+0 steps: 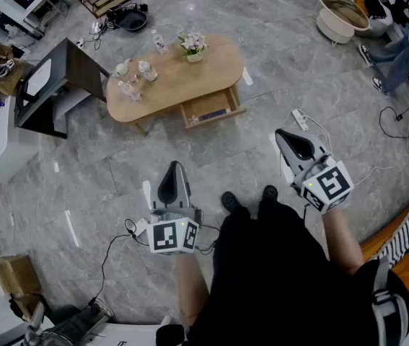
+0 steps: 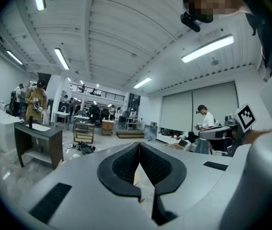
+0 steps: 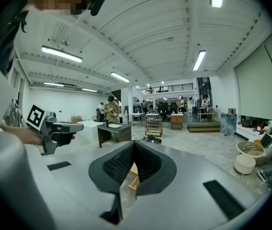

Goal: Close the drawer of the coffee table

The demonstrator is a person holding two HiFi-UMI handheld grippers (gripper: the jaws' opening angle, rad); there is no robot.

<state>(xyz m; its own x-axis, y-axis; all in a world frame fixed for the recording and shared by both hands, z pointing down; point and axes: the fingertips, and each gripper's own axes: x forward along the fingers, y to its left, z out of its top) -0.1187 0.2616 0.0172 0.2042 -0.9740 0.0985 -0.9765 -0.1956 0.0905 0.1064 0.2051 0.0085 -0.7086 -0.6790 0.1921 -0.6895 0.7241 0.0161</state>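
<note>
The left gripper [image 1: 173, 182] is low in the head view, held out over the floor [image 1: 103, 186]. Its jaws are shut tight with nothing between them, and the left gripper view shows the two dark pads [image 2: 126, 164] pressed together at the tips.

Up ahead and a little to the right stands the wooden desk [image 1: 182, 81], with bottles [image 1: 145, 69] and a pot of flowers [image 1: 193, 46] on top. The drawer [image 1: 211, 108] sticks out of the desk's near side, toward the person. It is pulled well open. Its long side runs left to right along the desk's edge, so the push has to go straight away from the person, into the desk.

The right gripper [image 1: 288, 140] is further right, with its jaws also shut and empty. Both grippers are well apart from the drawer. The right one looks a bit nearer to it, close to the drawer's right corner.

Only the head view shows the open drawer and how far off it is. In the gripper views each gripper's own grey body hides almost all of the desk. Just a bit of light wood [image 3: 132, 175] peeks through under the right jaws. Those views are the best ones for seeing that the jaws are shut.
</note>
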